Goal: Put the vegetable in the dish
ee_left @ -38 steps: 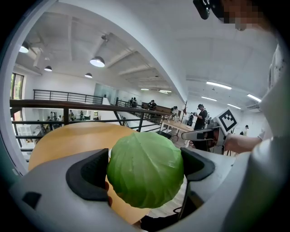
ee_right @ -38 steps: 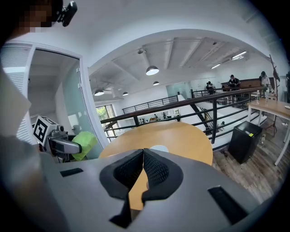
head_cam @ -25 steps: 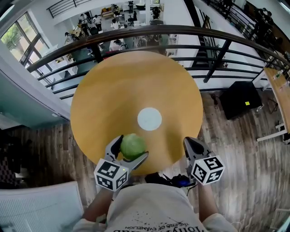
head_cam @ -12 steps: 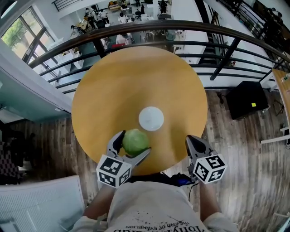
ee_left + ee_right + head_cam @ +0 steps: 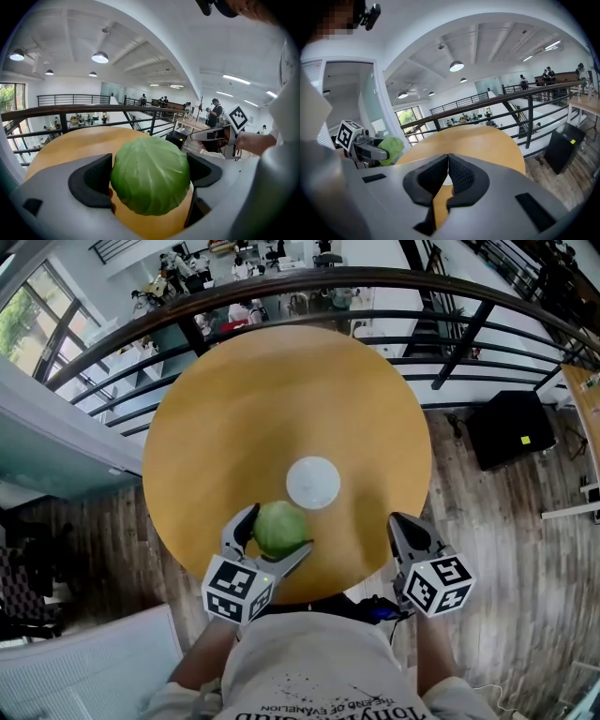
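Observation:
A round green cabbage point(image 5: 280, 528) is held between the jaws of my left gripper point(image 5: 275, 535), over the near part of the round wooden table point(image 5: 262, 409). In the left gripper view the cabbage point(image 5: 150, 174) fills the gap between both pads. A small white dish point(image 5: 313, 482) lies on the table just beyond and to the right of the cabbage. My right gripper point(image 5: 403, 532) stays at the table's near right edge with its jaws pressed together and nothing between them point(image 5: 447, 175). From the right gripper view the cabbage point(image 5: 392, 148) shows at the left.
A dark metal railing point(image 5: 309, 287) curves round the far side of the table, with a lower floor behind it. A black box point(image 5: 506, 439) stands on the wooden floor at the right. The person's torso is at the near edge.
The left gripper with the cabbage has edged slightly forward toward the dish. The right gripper has barely moved.

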